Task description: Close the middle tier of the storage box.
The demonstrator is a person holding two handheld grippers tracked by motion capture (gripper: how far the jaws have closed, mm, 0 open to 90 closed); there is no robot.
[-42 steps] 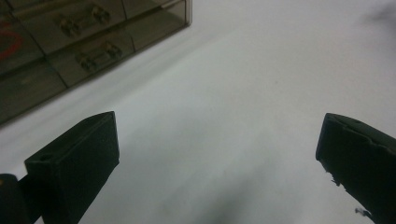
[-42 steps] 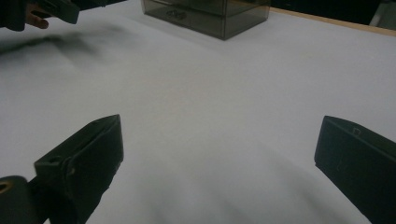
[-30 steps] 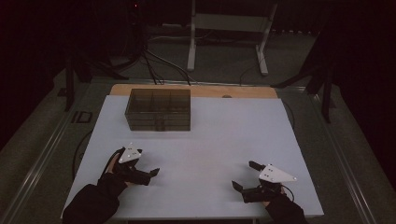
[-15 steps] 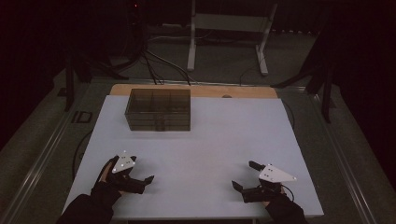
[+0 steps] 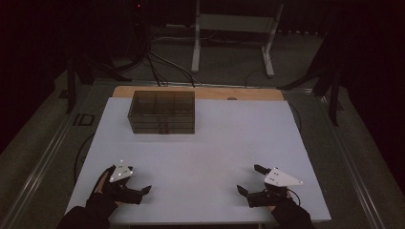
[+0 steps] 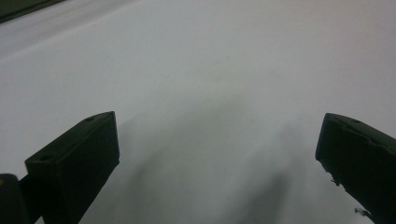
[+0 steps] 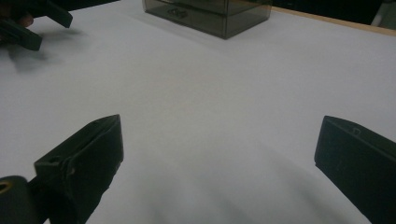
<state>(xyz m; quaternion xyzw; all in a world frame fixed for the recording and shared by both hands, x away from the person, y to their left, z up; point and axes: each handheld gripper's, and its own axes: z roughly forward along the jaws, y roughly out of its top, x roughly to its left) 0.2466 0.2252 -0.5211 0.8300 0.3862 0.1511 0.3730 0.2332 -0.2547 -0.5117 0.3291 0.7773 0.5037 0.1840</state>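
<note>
A dark see-through box (image 5: 162, 112) with compartments stands at the back left of the white table (image 5: 205, 152). My left gripper (image 5: 141, 192) rests low near the front left edge, open, and its jaws point right. In the left gripper view, the left gripper (image 6: 217, 123) has its jaws spread wide over bare white surface. My right gripper (image 5: 249, 179) sits near the front right edge, open, with nothing between its jaws. The right gripper view looks between the right gripper (image 7: 219, 125) jaws toward the box (image 7: 210, 14), with the left gripper (image 7: 37, 23) at the top left.
A wooden strip (image 5: 239, 93) runs along the table's far edge. A white metal stand (image 5: 234, 28) and cables (image 5: 157, 62) are on the dark floor behind. Broad bare surface lies between the grippers and the box.
My left gripper has drawn back toward the near edge and dropped lower. The right gripper and the box have not moved.
</note>
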